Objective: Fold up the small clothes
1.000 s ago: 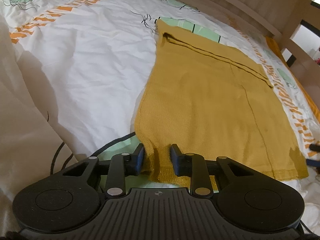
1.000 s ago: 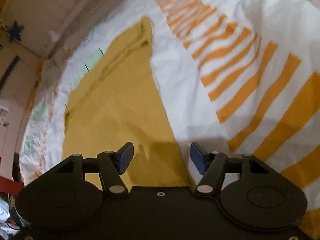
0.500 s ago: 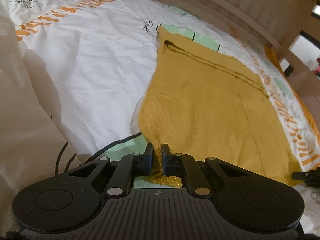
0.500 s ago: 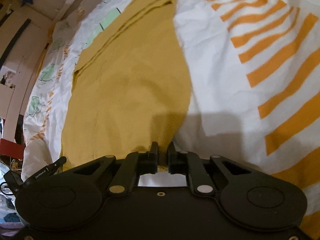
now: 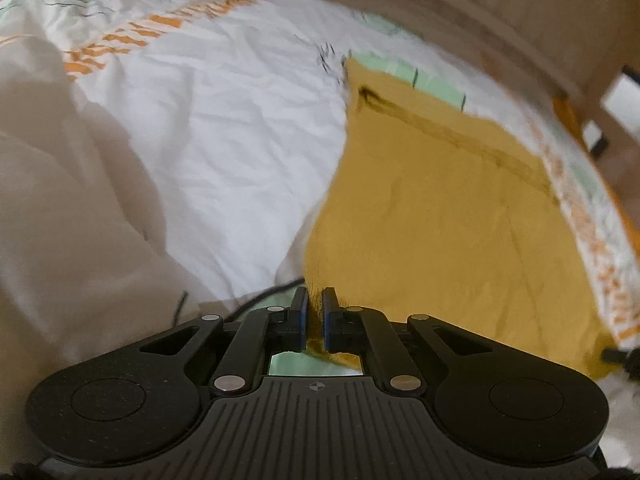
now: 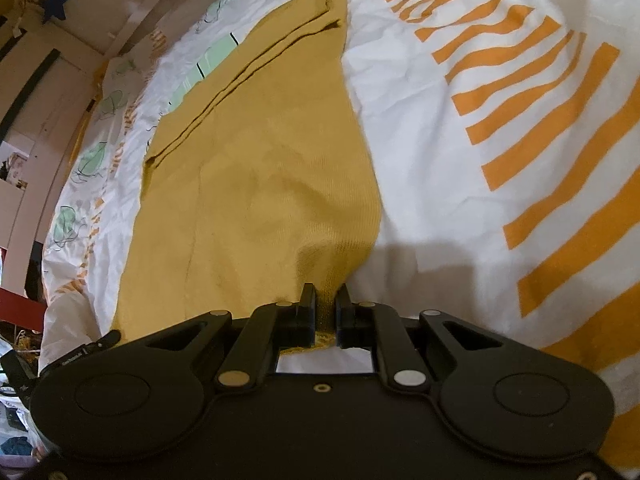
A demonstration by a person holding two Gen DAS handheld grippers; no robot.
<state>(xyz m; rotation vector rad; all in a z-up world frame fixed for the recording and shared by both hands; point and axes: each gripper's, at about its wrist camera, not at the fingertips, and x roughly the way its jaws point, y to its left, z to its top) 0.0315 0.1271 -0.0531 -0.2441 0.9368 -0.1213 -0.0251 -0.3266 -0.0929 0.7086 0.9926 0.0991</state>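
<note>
The left gripper (image 5: 315, 304) has its jaws clamped on the yellow garment's (image 5: 440, 216) near corner. The right gripper (image 6: 325, 300) pinches the other near corner, the rest lying on the bed (image 6: 420, 128).

A crumpled white duvet printed with orange stripes and pale green leaf shapes (image 6: 460, 128) covers the bed and fills most of both views. Beyond its far edge runs a pale wooden bed rail (image 5: 500, 16), curving along the duvet. Above the rail in the right wrist view, a dark blue star (image 6: 56, 2) hangs on the cream wall. Soft indoor light falls on the duvet.
</note>
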